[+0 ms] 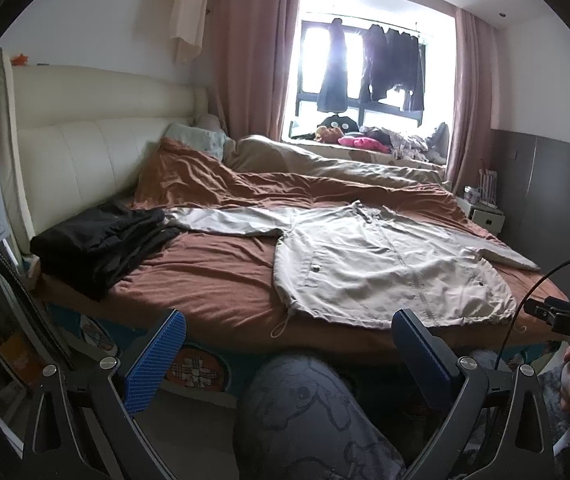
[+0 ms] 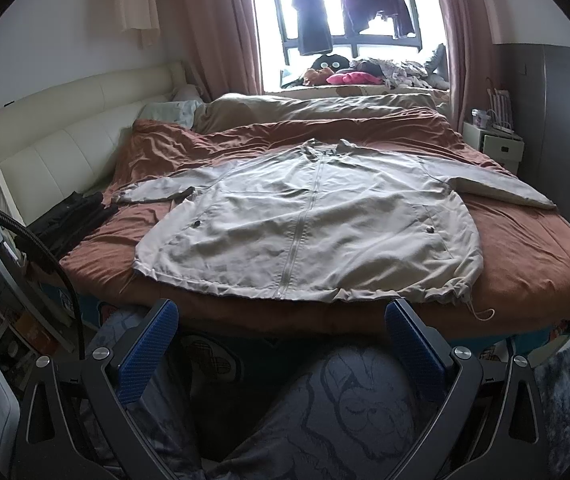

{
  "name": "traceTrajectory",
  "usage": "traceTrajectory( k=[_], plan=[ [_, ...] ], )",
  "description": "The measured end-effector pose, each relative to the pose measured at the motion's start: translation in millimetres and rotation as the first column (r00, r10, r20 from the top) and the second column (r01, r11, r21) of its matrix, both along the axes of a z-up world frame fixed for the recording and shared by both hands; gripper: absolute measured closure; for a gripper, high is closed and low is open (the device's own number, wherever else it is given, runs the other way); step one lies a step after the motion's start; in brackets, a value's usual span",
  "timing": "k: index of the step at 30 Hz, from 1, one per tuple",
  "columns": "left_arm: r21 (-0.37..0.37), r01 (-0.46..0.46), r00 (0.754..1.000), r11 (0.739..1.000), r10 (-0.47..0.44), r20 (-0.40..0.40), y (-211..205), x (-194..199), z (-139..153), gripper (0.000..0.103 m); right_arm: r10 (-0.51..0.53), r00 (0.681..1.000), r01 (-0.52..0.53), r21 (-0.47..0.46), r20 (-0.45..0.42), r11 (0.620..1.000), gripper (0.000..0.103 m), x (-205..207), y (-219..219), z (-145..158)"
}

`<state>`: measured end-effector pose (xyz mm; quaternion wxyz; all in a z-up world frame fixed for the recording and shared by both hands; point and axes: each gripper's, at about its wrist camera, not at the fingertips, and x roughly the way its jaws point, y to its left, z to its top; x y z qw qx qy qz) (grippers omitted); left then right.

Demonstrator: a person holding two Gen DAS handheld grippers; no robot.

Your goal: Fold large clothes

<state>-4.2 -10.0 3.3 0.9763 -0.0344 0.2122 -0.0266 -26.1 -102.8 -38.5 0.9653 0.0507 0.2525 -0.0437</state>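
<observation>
Both wrist cameras sit low at the near edge of the bed (image 1: pixel 213 280), above the person's knees, facing across it toward the window (image 1: pixel 365 60). The left view stands further left, with the jacket (image 1: pixel 385 264) right of centre. The right view faces the jacket (image 2: pixel 309 224) squarely and nearer. Both share bed, jacket, headboard (image 2: pixel 65 148) and window.

The jacket (image 2: pixel 309 224) lies flat on the bed (image 2: pixel 525 256), hem toward the near edge, sleeves spread to left and right. A folded garment pile (image 1: pixel 101 240) lies on the bed left of the jacket, beside the headboard (image 1: pixel 85 148). A window (image 2: pixel 345 12) stands behind the bed.
</observation>
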Motion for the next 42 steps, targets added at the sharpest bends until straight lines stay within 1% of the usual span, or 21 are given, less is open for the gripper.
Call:
traceTrajectory(
  k=[5,10,13,20,29,42],
  plan=[
    [0.001,0.011,1.0,1.0,-0.011,0.0,0,-1,0,0.0,0.0,1.0,0.0,0.002,0.0,1.0,0.0,0,0,-1],
    [0.005,0.019,1.0,1.0,-0.019,0.022,0,-5,2,0.0,-0.002,1.0,0.002,0.003,0.0,1.0,0.0,0,0,-2],
    [-0.01,0.029,0.999,1.0,-0.028,0.028,2,-6,2,0.0,-0.002,1.0,0.002,0.001,-0.001,1.0,0.0,0,0,-2],
    [-0.024,0.019,0.999,1.0,-0.018,0.04,6,-8,2,0.0,-0.002,1.0,0.002,0.001,-0.002,1.0,0.0,0,0,-3],
    [-0.038,0.011,0.999,0.999,-0.01,0.032,10,-5,-2,0.0,0.001,1.0,-0.001,0.001,-0.004,1.0,0.0,1,2,-3],
    [-0.031,0.017,1.0,0.999,-0.016,0.025,14,2,-4,0.0,0.001,1.0,-0.001,-0.003,-0.011,1.0,0.0,6,2,-5]
  ],
)
